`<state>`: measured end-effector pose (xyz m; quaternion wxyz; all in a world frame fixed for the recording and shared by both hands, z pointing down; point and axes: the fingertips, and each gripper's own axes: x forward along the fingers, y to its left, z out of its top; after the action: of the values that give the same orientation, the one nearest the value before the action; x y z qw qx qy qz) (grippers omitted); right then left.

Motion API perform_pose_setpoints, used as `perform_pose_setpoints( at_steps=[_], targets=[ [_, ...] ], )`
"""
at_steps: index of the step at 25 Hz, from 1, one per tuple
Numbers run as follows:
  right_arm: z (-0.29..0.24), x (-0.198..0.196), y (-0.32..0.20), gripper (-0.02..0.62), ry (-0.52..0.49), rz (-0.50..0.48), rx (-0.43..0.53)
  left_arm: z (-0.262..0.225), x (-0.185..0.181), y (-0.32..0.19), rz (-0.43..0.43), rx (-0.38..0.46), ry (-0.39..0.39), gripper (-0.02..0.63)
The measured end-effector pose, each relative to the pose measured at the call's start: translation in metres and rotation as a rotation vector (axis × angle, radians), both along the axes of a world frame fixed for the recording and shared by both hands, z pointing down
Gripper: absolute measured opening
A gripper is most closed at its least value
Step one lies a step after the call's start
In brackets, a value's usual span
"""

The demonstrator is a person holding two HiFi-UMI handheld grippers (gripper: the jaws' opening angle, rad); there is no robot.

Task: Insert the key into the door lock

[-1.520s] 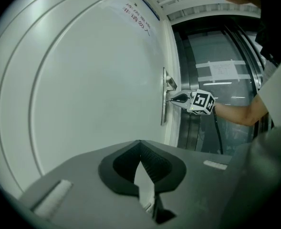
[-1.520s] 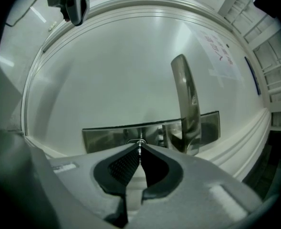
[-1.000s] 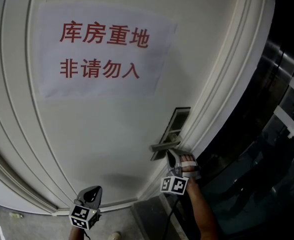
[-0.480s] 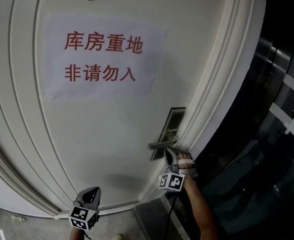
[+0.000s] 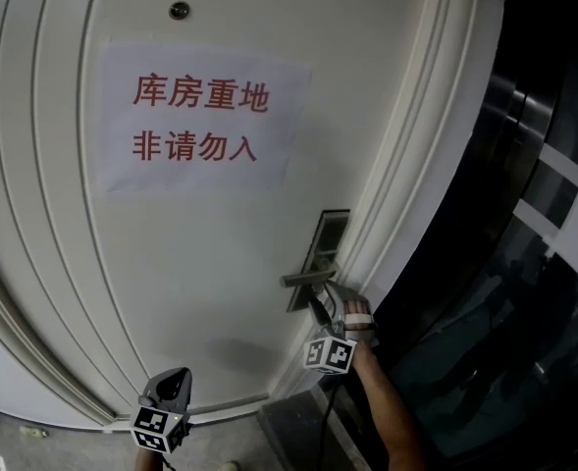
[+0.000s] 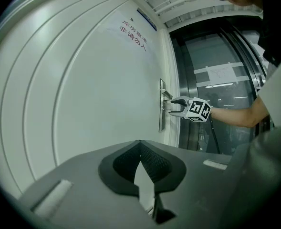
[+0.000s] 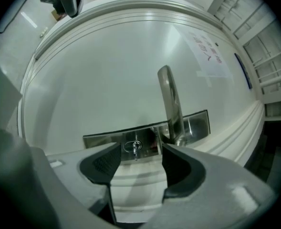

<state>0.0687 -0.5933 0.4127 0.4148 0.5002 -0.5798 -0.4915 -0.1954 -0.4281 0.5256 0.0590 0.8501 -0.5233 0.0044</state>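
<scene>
Steel glints dead ahead of your right tongs [image 7: 139, 161]. The key [image 7: 134, 149] sits in the lock plate [image 7: 102, 140], in line with the gap between the jaws and just beyond their tips. Its long axis runs the way the tongs point, straight into the door [image 5: 200, 263]. I'd judge the coming move to be a clean pull back along that line, with no sideways drift. The lever handle [image 7: 170, 104] rises just past the right-hand jaw, close enough to clip.

Those jaws have just been opening and now stand wide, pads off the key, gripping nothing. Your right hand is the nearer one by far. The left tongs [image 6: 141, 163] hang low and well apart from the lock, jaws closed tip to tip on nothing.

Against a second ago, your right tongs sit at the same spot under the handle. Your head has tipped, though, so the paper sign [image 5: 200, 116] has slid down the head view. The peephole [image 5: 179, 10] now shows clear above it.
</scene>
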Motion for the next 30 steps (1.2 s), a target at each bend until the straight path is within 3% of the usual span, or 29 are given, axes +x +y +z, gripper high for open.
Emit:
perform_pose_setpoints(
  at_steps=[3, 6, 12, 18, 20, 24, 30],
  targets=[
    [-0.002, -0.001, 0.020, 0.264, -0.093, -0.039, -0.003, -0.003, 0.004, 0.009, 0.002, 0.005, -0.003, 0.002],
    [-0.006, 0.003, 0.047, 0.258, -0.286, -0.081, -0.048, -0.009, 0.009, 0.018, 0.007, 0.018, -0.010, 0.002],
    [-0.011, 0.011, 0.111, 0.149, -0.715, -0.171, -0.120, -0.023, 0.025, 0.041, 0.028, 0.054, -0.026, 0.002],
    [-0.017, 0.020, 0.168, 0.037, -1.031, -0.244, -0.125, -0.033, 0.042, 0.076, 0.038, 0.082, -0.041, 0.002],
    [-0.019, 0.021, 0.186, 0.002, -1.087, -0.270, -0.131, -0.035, 0.047, 0.087, 0.035, 0.090, -0.045, 0.002],
    [-0.013, 0.012, 0.223, 0.002, -1.164, -0.327, -0.160, -0.034, 0.054, 0.115, 0.018, 0.098, -0.052, 0.002],
    [0.004, 0.018, 0.270, 0.002, -1.199, -0.329, -0.167, -0.027, 0.066, 0.159, 0.002, 0.092, -0.062, 0.002]
  ],
)
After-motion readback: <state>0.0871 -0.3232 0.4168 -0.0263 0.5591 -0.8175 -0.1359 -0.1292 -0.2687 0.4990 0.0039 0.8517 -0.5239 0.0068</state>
